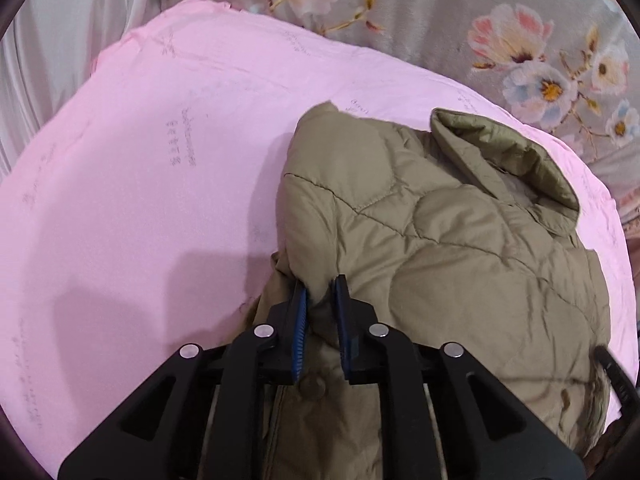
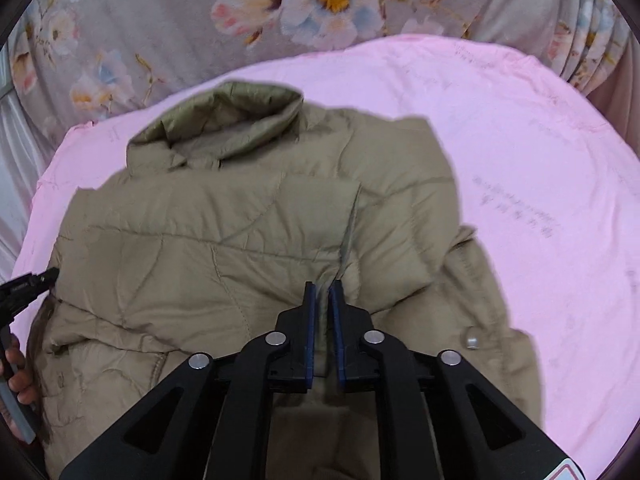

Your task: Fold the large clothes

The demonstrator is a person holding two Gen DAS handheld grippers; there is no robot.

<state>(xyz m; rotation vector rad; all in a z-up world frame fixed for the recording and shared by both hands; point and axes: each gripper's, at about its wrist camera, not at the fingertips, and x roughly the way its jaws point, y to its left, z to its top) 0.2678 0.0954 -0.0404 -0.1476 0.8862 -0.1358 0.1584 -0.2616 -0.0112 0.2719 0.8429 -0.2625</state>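
Closest to us in the left wrist view, our left gripper (image 1: 321,285) is clamped on a bunched fold of the olive quilted jacket (image 1: 440,248), its blue-padded fingers (image 1: 301,312) pinching the fabric at the jacket's left edge, with a round brown button (image 1: 312,386) showing just below, between the black arms. In the right wrist view, our right gripper (image 2: 323,286) is likewise closed on the jacket (image 2: 224,240), gripping a thin ridge of cloth along a seam near the middle of the garment. At the left edge of that view we see the left gripper (image 2: 28,282) from the side, with a hand (image 2: 18,372) around its handle; a pale snap button (image 2: 472,338) sits on the jacket's right flap. The jacket lies partly folded over itself on the pink sheet (image 1: 140,200), its collar (image 2: 228,120) standing up at the far end. The pink sheet (image 2: 540,200) carries faint grey printed lines of writing (image 1: 188,140), which look like small characters, but they are too blurred for us to read; no brand or label shows on the jacket. Beyond the sheet lies a grey floral blanket (image 2: 160,20) with pink, white and blue blossoms, and at the far left of the left wrist view hangs pale pleated fabric (image 1: 60,20).
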